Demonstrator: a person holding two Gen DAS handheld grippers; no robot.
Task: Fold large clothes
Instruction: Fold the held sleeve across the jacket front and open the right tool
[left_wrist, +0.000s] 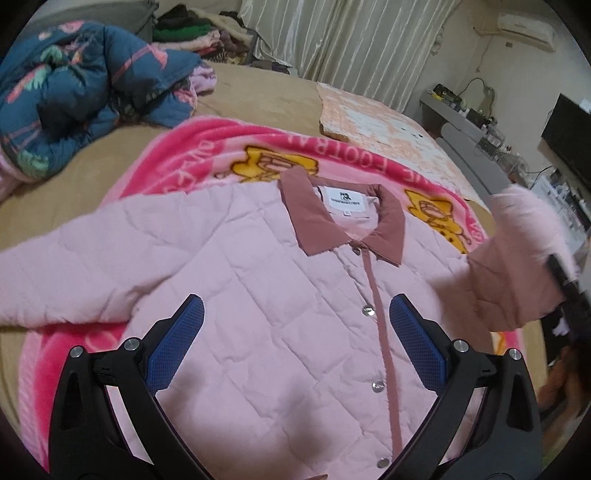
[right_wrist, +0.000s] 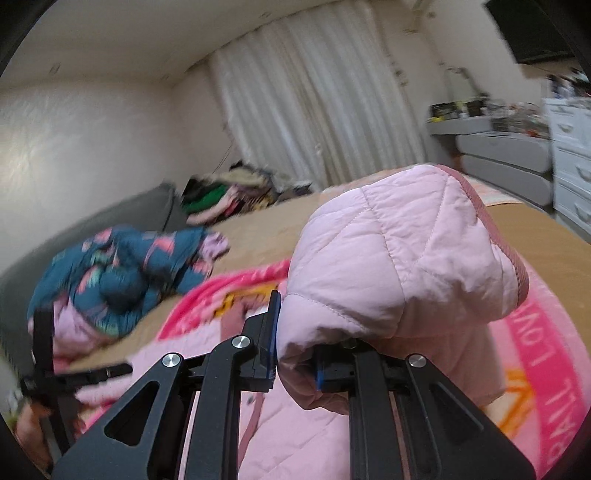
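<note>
Directly beneath the left claw (left_wrist: 295, 332) lies the pink quilted jacket (left_wrist: 258, 295), spread front-up on a pink cartoon blanket (left_wrist: 221, 147) over the tan bed (left_wrist: 258, 99). Its fingers stand wide apart above the chest panel, touching nothing, with the snap placket (left_wrist: 380, 317) running between them toward the dusty-rose collar (left_wrist: 340, 221) ahead. Off to that claw's right, one sleeve (right_wrist: 399, 258) is lifted clear of the blanket; the right claw (right_wrist: 295, 354) is pinching it near the cuff, and the padded fabric bulges up and over its right finger.

The likely trouble is the grip itself: slick, puffy quilting can slide out of narrow pads if the sleeve is swung across quickly, and it would then drop short of the chest. A pull that is too long could also drag the whole jacket sideways and rumple the blanket, since the left claw pins nothing. The other sleeve (left_wrist: 74, 258) stretches far to the left, still unfolded.
</note>
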